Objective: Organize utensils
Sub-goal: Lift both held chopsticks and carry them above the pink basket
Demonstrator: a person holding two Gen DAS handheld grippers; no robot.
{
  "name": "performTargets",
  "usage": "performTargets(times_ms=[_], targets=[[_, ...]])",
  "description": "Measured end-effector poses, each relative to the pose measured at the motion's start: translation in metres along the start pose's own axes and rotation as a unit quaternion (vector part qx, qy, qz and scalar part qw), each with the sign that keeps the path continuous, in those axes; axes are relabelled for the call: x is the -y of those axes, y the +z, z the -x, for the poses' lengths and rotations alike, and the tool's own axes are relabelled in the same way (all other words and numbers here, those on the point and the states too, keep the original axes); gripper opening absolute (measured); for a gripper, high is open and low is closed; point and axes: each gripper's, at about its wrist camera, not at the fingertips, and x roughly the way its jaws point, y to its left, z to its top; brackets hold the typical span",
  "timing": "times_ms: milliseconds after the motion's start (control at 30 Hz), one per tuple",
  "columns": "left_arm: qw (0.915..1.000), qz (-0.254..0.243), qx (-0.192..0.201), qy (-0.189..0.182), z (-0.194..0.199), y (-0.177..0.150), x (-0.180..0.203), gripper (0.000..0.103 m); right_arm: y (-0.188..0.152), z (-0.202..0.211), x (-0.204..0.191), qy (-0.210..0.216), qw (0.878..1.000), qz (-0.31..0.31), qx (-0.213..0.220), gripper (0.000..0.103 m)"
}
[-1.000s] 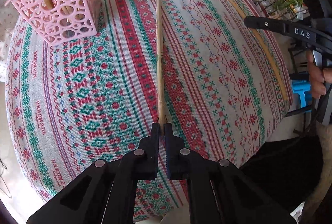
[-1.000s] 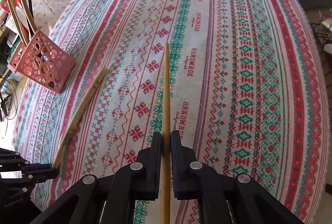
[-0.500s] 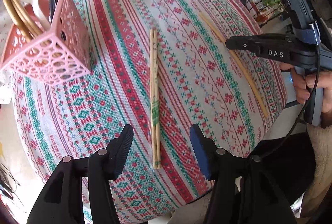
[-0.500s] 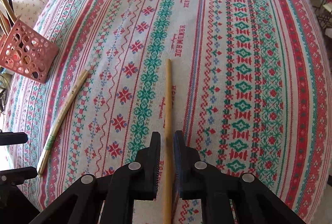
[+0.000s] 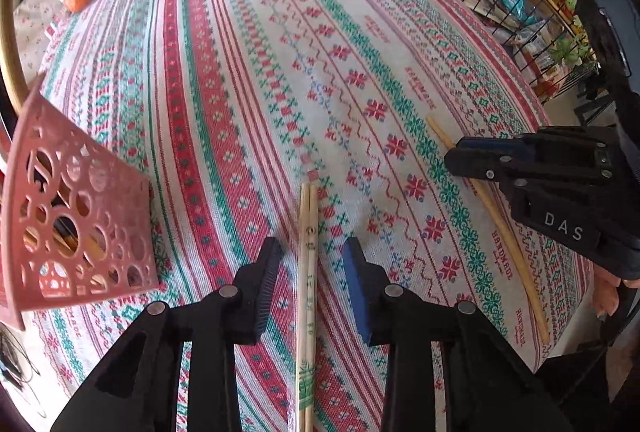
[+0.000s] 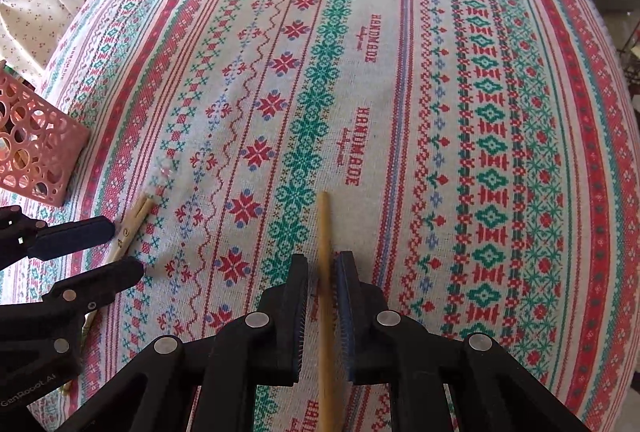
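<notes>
The left hand-held gripper [image 5: 312, 260] stood open over the paired chopsticks [image 5: 308, 272], which lay flat on the desk [image 5: 360, 52] between its jaws; these had just been closing. The right hand-held gripper [image 6: 321, 272] straddled a single stick [image 6: 325, 272] with a narrow gap, seemingly not clamping it. The pink basket [image 5: 76, 228] sat left.

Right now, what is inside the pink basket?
Through the cut-out holes of the pink basket, tan stick-like pieces show inside, probably chopsticks. A curved bamboo handle rises behind its rim. The basket's wall covers the rest, so neither count nor kind is clear.
</notes>
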Motion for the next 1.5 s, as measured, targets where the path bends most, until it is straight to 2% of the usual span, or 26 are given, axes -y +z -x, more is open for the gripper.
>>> performTargets(times_ms=[33, 133, 233, 433, 633, 833, 1000, 1133, 1233, 1333, 1400, 1500], targets=[[0.9999, -0.011, -0.001, 0.010, -0.001, 0.001, 0.004, 0.031, 0.002, -0.002, -0.003, -0.004, 1.000, 0.002, 0.001, 0.014], [0.9994, -0.017, 0.000, 0.030, -0.001, 0.000, 0.005, 0.010, 0.008, -0.007, -0.011, -0.021, 1.000, 0.006, 0.002, 0.004], [0.9996, -0.005, 0.012, 0.026, 0.003, 0.001, 0.006, 0.010, 0.007, -0.005, -0.015, -0.025, 1.000, 0.002, 0.014, 0.004], [0.9935, -0.027, 0.102, 0.042, 0.058, -0.019, 0.016, 0.010, -0.004, 0.036, -0.020, -0.023, 0.996, 0.015, 0.083, 0.004], [0.9822, -0.018, 0.183, 0.039, 0.115, -0.043, 0.010, 0.010, -0.018, 0.079, -0.042, -0.018, 0.988, 0.033, 0.150, 0.004], [0.9653, 0.010, 0.259, 0.028, 0.170, -0.068, -0.010, 0.010, -0.033, 0.122, -0.069, -0.011, 0.975, 0.059, 0.214, 0.004], [0.9423, 0.049, 0.331, 0.018, 0.219, -0.088, -0.032, 0.010, -0.039, 0.154, -0.094, -0.003, 0.960, 0.085, 0.267, 0.004], [0.9172, 0.081, 0.390, 0.013, 0.253, -0.099, -0.053, 0.010, -0.037, 0.171, -0.108, 0.013, 0.950, 0.092, 0.299, 0.004], [0.8941, 0.103, 0.435, 0.019, 0.272, -0.101, -0.069, 0.010, -0.034, 0.178, -0.117, 0.022, 0.944, 0.096, 0.316, 0.004], [0.8662, 0.128, 0.482, 0.029, 0.284, -0.101, -0.084, 0.010, -0.031, 0.185, -0.125, 0.029, 0.938, 0.098, 0.330, 0.004], [0.8473, 0.143, 0.510, 0.039, 0.286, -0.097, -0.094, 0.010, -0.027, 0.190, -0.131, 0.035, 0.935, 0.097, 0.339, 0.004], [0.8242, 0.159, 0.540, 0.061, 0.279, -0.086, -0.105, 0.010, -0.022, 0.197, -0.137, 0.043, 0.930, 0.092, 0.353, 0.004]])
